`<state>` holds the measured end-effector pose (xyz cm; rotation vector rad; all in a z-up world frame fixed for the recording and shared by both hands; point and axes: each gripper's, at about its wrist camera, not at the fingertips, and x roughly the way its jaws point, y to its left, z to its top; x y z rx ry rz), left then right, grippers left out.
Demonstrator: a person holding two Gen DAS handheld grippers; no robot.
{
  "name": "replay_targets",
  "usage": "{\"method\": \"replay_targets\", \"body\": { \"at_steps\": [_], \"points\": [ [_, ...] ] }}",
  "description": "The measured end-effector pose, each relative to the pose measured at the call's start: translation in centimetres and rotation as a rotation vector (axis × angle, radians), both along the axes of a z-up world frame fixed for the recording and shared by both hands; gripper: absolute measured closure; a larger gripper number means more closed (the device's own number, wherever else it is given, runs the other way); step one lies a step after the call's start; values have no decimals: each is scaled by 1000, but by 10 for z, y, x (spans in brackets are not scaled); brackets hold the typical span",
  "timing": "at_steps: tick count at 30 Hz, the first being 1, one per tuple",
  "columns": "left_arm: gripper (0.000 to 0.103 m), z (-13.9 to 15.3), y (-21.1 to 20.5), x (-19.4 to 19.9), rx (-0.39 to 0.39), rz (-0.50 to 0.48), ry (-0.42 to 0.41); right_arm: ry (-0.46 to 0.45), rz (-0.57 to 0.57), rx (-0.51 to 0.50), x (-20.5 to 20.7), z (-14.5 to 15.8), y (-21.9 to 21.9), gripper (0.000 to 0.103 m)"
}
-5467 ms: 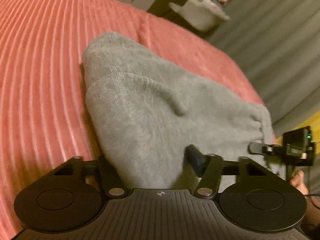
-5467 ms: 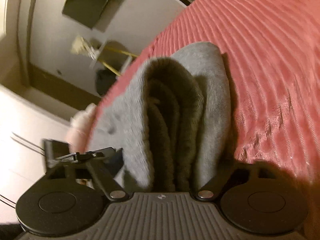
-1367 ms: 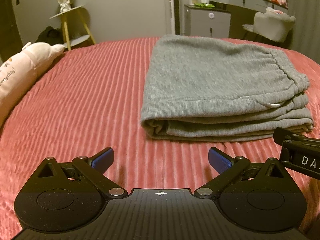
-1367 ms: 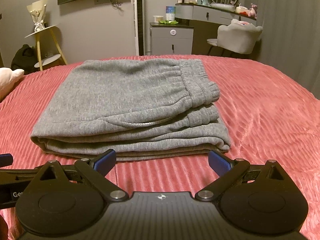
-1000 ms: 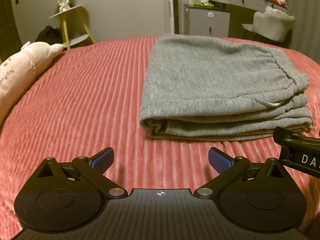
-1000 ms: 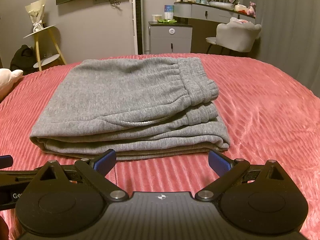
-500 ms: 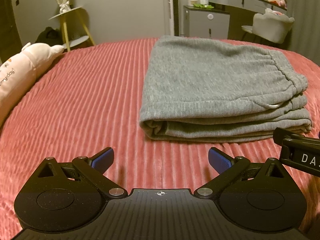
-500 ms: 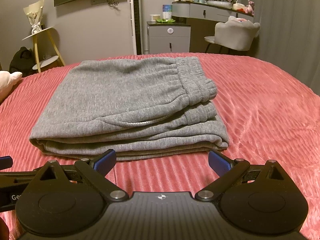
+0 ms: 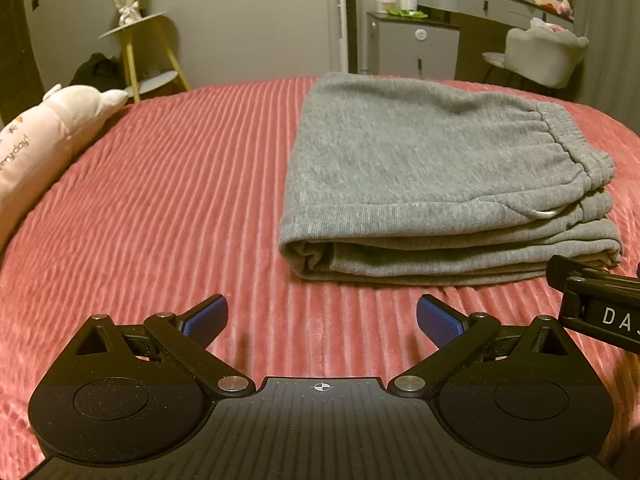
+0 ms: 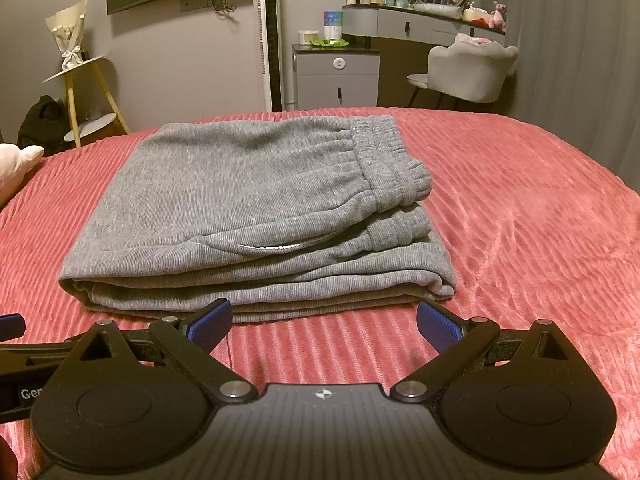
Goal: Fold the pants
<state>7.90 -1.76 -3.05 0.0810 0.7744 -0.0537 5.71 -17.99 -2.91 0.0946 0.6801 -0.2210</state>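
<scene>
The folded grey pants (image 9: 440, 176) lie on the red bedspread (image 9: 180, 200). Just short of them, the left gripper (image 9: 322, 320) and right gripper (image 10: 324, 322) gape wide, holding nothing. Only the left view shows the plush pillow (image 9: 44, 140) reading "day!" and the right gripper's "DA".

Pink ribbed bedspread (image 9: 180, 200), plush pillow (image 9: 36, 148) at left, chair (image 10: 468, 68) behind.

Bare bedspread (image 9: 168, 200) flanks the folded pants (image 10: 248, 200); plush pillow (image 9: 36, 148) far left.
</scene>
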Motion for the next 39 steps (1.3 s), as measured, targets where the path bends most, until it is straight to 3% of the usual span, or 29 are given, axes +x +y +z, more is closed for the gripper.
{"method": "replay_targets", "body": {
  "at_steps": [39],
  "points": [
    [0,-1,0,-1,9,2,6,-2,-5,-4,-1,1,2,4]
  ]
}}
